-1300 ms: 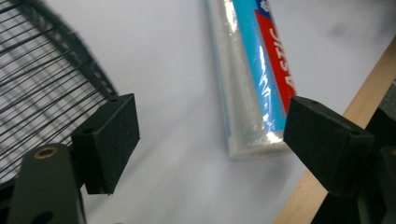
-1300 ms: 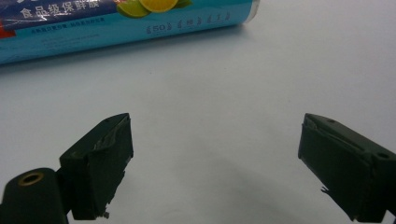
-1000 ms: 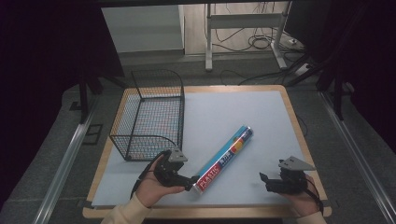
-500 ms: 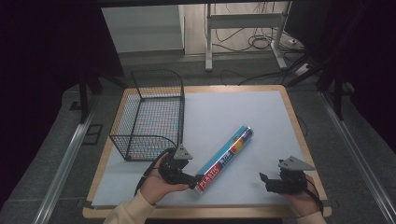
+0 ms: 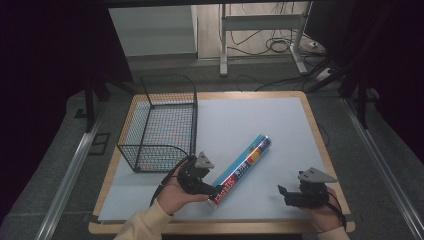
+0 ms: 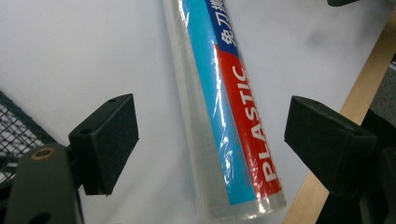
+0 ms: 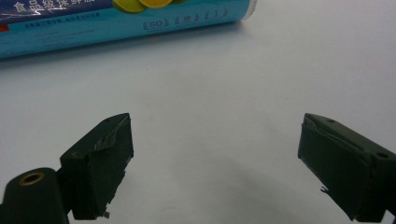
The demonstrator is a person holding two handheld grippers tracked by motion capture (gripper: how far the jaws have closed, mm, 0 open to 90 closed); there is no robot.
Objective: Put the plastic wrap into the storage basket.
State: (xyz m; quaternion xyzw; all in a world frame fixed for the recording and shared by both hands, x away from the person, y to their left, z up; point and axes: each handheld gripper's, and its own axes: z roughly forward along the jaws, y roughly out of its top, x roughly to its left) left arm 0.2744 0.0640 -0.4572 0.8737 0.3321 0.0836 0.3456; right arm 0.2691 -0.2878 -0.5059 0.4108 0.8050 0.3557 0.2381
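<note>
Between your left tool's (image 5: pixel 216 191) spread jaws lies the near end of the plastic wrap roll (image 5: pixel 241 169); the black pads stand clear on both sides, not touching it, so that tool is open around the roll and grips nothing. From that tool the roll runs away diagonally across the tabletop (image 5: pixel 280 125), flat on the pale blue mat. In the left gripper view the roll (image 6: pixel 233 116) is a long cylinder under a glossy, crinkled clear film, label printed blue and red with white "PLASTIC" lettering, end nearly at the wooden edge. Your right tool (image 5: pixel 286 195) sits well apart from the roll, low near the front edge, jaws wide open on bare mat; in its own view the roll (image 7: pixel 121 18) crosses ahead of the jaws, cyan label with fruit print. Just behind your left tool stands a black wire mesh basket (image 5: pixel 165 100), rectangular, open-topped, thin grid walls.
</note>
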